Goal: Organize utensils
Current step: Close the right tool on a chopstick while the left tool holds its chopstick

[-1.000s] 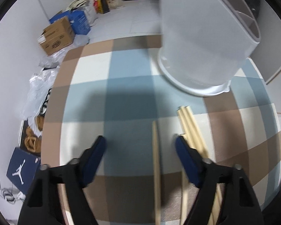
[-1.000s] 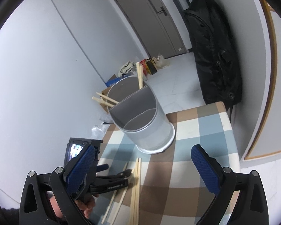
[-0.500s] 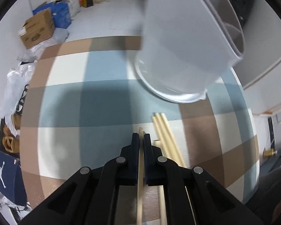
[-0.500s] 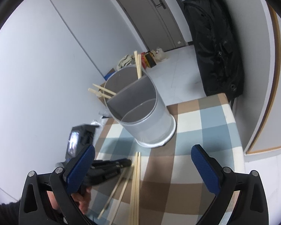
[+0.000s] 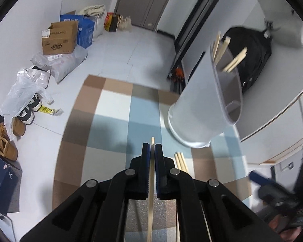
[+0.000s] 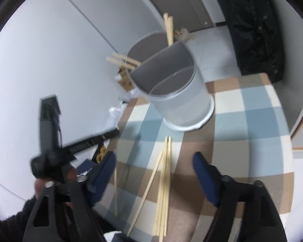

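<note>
Left wrist view: the left gripper [image 5: 152,151] has its fingers pinching a single wooden chopstick [image 5: 150,197], which runs lengthwise between them with its tip poking just past the fingertips – a grip that likely suits carrying it to the utensil holder [image 5: 206,109]. That white holder stands ahead and to the right of the fingers, several chopsticks already leaning in its far compartment (the near one looks empty).

Right wrist view: the right gripper [image 6: 153,165] has its fingers spread, just been closing, nothing pressed yet – the loose chopsticks [image 6: 163,187] lie on the checked tabletop [image 6: 252,121] between them.
</note>
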`<control>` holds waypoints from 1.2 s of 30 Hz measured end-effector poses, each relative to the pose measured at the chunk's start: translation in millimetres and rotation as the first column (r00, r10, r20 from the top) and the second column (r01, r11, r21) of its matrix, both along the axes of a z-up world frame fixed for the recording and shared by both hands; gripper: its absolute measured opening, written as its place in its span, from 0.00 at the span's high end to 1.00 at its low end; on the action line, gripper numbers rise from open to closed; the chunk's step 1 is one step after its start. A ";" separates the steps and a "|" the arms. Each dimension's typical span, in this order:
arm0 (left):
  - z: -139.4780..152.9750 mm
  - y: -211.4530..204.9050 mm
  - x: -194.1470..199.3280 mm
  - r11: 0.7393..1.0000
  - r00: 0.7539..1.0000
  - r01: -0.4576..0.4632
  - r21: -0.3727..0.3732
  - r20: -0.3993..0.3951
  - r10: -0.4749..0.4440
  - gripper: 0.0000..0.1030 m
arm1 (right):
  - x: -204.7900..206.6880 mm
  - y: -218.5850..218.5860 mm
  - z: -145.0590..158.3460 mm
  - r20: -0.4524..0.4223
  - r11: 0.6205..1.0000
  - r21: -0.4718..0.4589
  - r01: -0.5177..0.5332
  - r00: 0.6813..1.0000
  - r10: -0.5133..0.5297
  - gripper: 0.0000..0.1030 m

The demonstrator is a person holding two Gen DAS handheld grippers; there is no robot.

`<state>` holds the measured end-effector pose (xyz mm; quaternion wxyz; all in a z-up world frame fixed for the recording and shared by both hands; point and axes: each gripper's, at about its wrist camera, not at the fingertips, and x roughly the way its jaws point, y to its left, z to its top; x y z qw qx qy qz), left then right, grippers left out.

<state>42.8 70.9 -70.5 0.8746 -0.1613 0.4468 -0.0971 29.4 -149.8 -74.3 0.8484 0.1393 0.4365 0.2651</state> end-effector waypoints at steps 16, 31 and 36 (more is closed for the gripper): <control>8.5 36.3 -3.6 0.997 0.998 -0.027 -0.072 0.058 0.032 0.99 | 25.6 76.1 -63.3 -0.231 0.990 -0.081 -0.119 0.968 0.097 0.67; 11.4 57.1 -4.2 0.991 0.996 -0.052 -0.123 0.071 0.061 0.99 | 55.0 98.1 -76.7 -0.272 0.949 -0.306 -0.080 0.962 -0.007 0.78; 12.0 57.4 -5.3 0.992 0.996 -0.048 -0.118 0.074 0.057 0.99 | 64.0 103.8 -75.8 -0.261 0.932 -0.355 -0.076 0.965 -0.021 0.78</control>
